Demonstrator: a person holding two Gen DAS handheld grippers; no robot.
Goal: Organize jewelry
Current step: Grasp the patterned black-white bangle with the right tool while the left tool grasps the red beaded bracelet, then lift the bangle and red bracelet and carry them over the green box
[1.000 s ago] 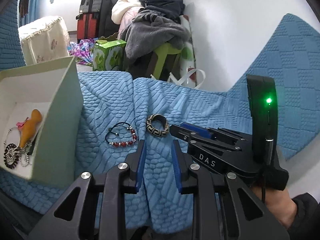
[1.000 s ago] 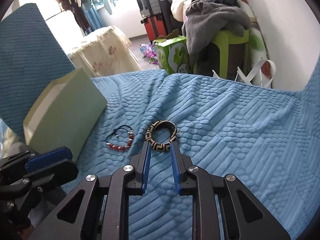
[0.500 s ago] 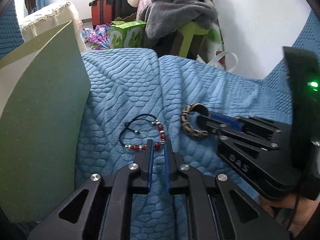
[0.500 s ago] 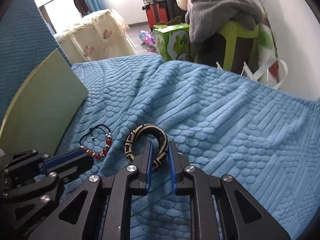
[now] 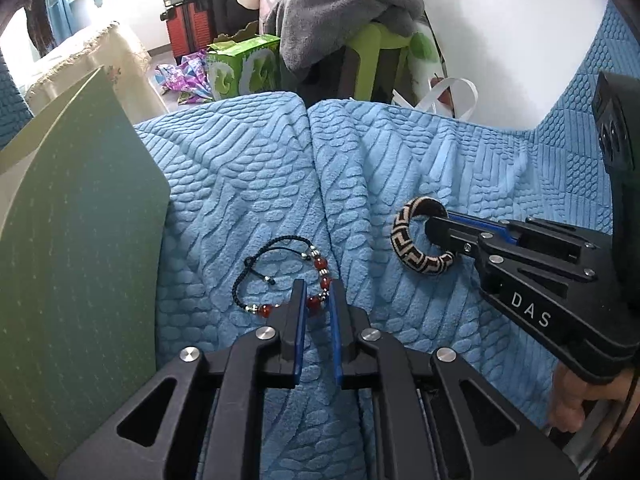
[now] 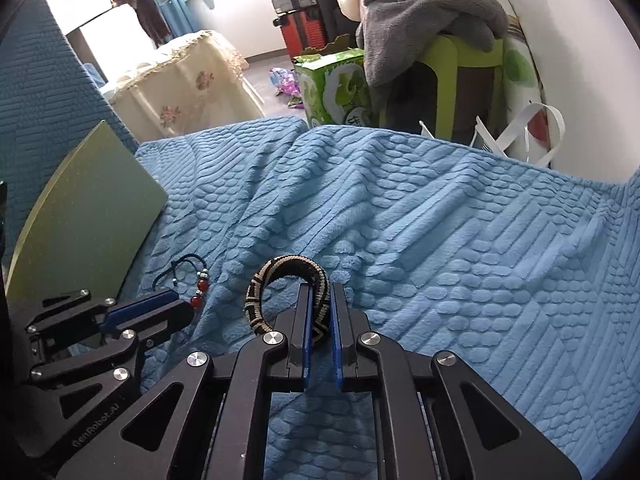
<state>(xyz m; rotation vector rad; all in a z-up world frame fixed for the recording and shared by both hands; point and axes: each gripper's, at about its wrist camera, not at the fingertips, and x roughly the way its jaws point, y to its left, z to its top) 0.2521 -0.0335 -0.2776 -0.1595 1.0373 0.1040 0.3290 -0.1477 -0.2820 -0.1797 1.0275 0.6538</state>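
On the blue textured blanket (image 5: 248, 184), the left gripper (image 5: 316, 300) is clamped on the red-bead section of the beaded bracelet (image 5: 280, 276), whose black cord loop lies flat just ahead of the fingertips. The right gripper (image 6: 320, 312) is pinched onto the woven patterned bangle (image 6: 280, 280), tilting it up off the fabric; its jaws have just been closing, bangle between them. Both pieces sit near each other, apart. Green box (image 5: 76, 240) stands just left of the bracelet.
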